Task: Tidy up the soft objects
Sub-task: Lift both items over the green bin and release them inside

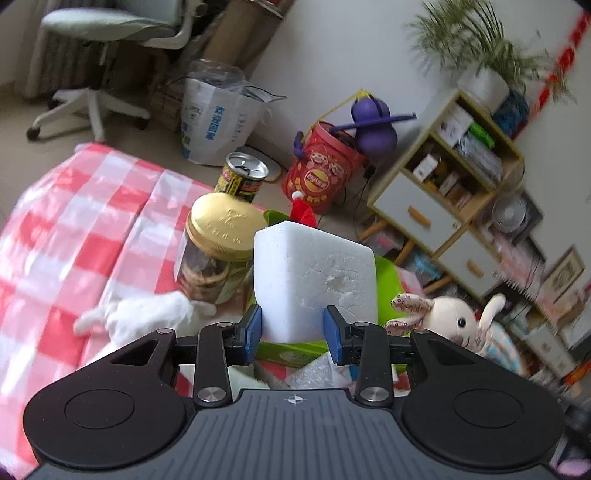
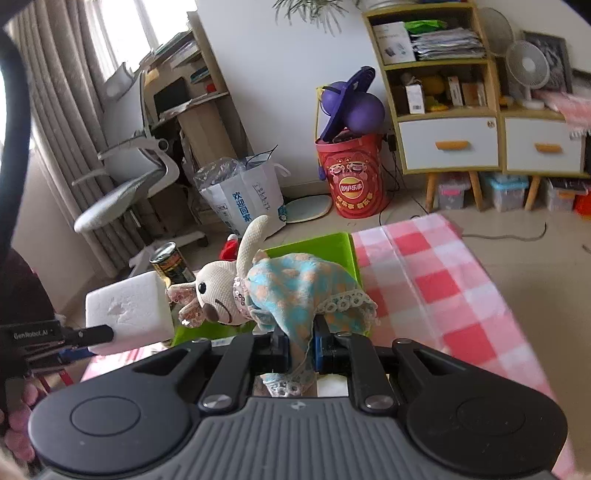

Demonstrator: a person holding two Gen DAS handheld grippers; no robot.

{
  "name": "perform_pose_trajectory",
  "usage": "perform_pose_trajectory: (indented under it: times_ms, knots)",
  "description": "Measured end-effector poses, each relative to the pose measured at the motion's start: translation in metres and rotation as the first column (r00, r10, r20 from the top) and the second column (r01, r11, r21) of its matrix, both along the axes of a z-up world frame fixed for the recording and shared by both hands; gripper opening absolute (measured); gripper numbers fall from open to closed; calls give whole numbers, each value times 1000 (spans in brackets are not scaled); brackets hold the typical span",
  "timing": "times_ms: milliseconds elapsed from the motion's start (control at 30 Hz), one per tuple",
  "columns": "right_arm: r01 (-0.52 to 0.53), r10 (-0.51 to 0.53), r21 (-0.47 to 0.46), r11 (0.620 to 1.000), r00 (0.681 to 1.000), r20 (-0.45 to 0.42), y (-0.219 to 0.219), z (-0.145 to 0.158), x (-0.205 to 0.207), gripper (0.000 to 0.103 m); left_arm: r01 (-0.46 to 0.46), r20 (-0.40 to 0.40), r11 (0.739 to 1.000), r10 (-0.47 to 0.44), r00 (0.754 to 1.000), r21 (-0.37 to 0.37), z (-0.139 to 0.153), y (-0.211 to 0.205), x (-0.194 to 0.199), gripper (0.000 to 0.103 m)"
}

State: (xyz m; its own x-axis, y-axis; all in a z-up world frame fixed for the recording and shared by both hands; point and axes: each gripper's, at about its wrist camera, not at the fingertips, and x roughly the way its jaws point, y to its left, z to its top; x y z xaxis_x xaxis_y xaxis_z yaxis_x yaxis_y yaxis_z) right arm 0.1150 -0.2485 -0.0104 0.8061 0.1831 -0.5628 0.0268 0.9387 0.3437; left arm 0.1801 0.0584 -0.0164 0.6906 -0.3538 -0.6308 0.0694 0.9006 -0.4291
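L gripper (image 1: 292,329) clamps white foam block (image 1: 314,280), lifted over green tray (image 2: 314,243). R gripper (image 2: 300,349) pinched tight on bunny doll (image 2: 258,291) by its dress.

White walls, beige floor, curtained window (image 2: 122,33), office chair (image 2: 125,184), wooden shelf cabinet (image 2: 439,92).

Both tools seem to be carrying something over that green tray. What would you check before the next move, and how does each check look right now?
1. Left tool grips white foam block: ok, pads press both sides.
2. Right tool grips plush rabbit: ok, but only by its dress fabric.
3. Green tray in view ahead: ok.
4. Free room inside tray: cannot tell, mostly hidden.
5. Block and rabbit apart: ok in the right view.
6. Gold-lid jar clear of the block: cannot tell.
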Motion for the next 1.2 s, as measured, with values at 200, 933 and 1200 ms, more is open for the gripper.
perform_pose_trajectory:
  times_ms: [200, 933, 1200]
  knots:
    - [-43, 42, -124, 991, 999, -10, 7, -1, 28, 0, 64, 8, 995, -65, 998, 82, -3, -14, 24, 37]
    - [-237, 188, -348, 907, 968, -168, 35, -59, 99, 0, 246, -87, 895, -230, 969, 371, -56, -79, 69, 37]
    - [-302, 233, -403, 864, 949, -213, 46, -70, 105, 0, 255, -116, 896, -228, 967, 363, -64, -79, 72, 37]
